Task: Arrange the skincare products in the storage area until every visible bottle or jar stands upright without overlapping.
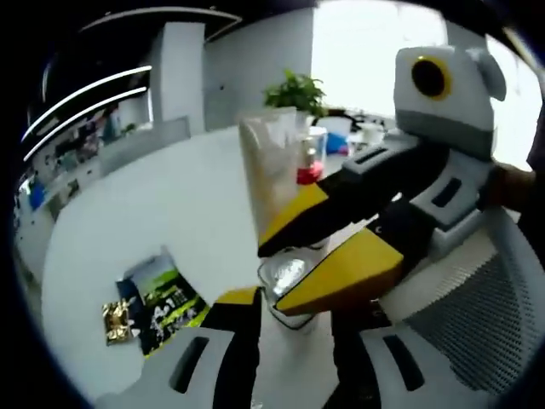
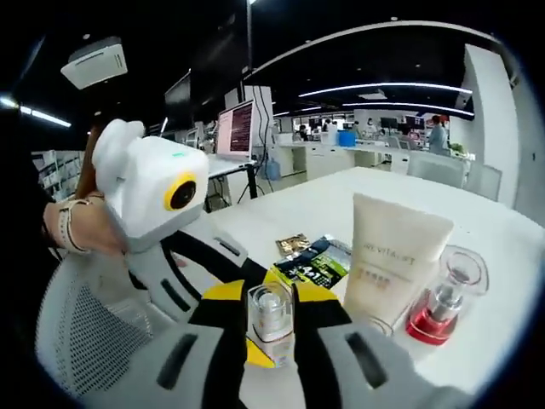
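The right gripper (image 2: 271, 328) clamped a small clear bottle (image 2: 271, 317) upright, just beside the cream tube (image 2: 393, 256) and red-based bottle (image 2: 443, 305). The left gripper (image 1: 294, 317) flanked it; closure unclear. Placement seemed underway; release should follow.

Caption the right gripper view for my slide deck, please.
Right gripper clamps a small clear bottle beside a cream tube and red-based bottle on the white table.

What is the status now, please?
Right gripper shut on small clear jar; left gripper at the same jar, grip unclear. Cream tube and red-based bottle upright beside it. Sachets lying flat behind.
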Available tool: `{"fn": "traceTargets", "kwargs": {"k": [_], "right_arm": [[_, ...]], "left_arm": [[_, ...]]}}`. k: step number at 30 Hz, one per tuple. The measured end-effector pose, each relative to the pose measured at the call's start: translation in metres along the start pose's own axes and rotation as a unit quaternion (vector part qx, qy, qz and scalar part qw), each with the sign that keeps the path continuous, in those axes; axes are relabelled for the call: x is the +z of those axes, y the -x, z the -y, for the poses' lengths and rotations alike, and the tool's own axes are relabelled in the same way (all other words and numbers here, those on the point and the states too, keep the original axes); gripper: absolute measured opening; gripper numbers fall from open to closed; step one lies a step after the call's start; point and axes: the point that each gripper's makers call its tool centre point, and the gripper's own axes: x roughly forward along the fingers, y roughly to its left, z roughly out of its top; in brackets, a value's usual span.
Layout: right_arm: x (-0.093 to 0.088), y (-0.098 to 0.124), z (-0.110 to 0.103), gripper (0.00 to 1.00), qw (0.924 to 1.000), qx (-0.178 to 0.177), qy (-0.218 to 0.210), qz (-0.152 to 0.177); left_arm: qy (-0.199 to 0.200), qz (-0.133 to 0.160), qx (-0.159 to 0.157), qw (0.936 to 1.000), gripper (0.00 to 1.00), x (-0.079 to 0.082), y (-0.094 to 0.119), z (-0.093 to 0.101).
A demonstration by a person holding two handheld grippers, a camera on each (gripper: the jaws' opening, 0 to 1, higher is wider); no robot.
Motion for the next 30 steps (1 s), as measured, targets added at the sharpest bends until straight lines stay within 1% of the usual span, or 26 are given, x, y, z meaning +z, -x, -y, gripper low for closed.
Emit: {"fn": "traceTargets", "kwargs": {"k": [2,8,10,14,21,24,26,30], "right_arm": [[0.000,-0.001,-0.002,0.19,1.0000,0.003,0.009,0.000],[0.000,0.001,-0.003,0.20,0.9999,0.005,0.009,0.002],[0.000,0.001,-0.002,0.20,1.0000,0.006,0.003,0.004],[0.000,0.002,-0.001,0.21,1.0000,0.005,0.004,0.001],[-0.003,0.004,-0.002,0.22,0.9998,0.002,0.015,-0.010],[-0.005,0.005,-0.003,0.24,0.9998,0.003,0.017,-0.013],[-0.004,0.007,-0.002,0.25,0.9997,0.001,0.020,-0.013],[-0.001,0.014,-0.004,0.25,0.9995,0.000,0.028,-0.014]], "left_arm": [[-0.001,-0.015,-0.001,0.9999,0.38,-0.006,0.003,-0.001],[0.001,-0.030,0.000,0.9995,0.39,-0.010,0.013,-0.009],[-0.004,-0.032,0.001,0.9995,0.40,-0.010,0.013,-0.010],[-0.007,-0.038,-0.007,0.9992,0.40,-0.012,0.011,-0.008],[-0.011,-0.043,-0.017,0.9988,0.39,-0.013,0.007,-0.005],[-0.015,-0.046,-0.020,0.9986,0.38,-0.013,0.006,-0.004],[-0.016,-0.048,-0.021,0.9985,0.38,-0.013,0.006,-0.004],[-0.020,-0.054,-0.023,0.9981,0.37,-0.015,0.006,-0.004]]}}
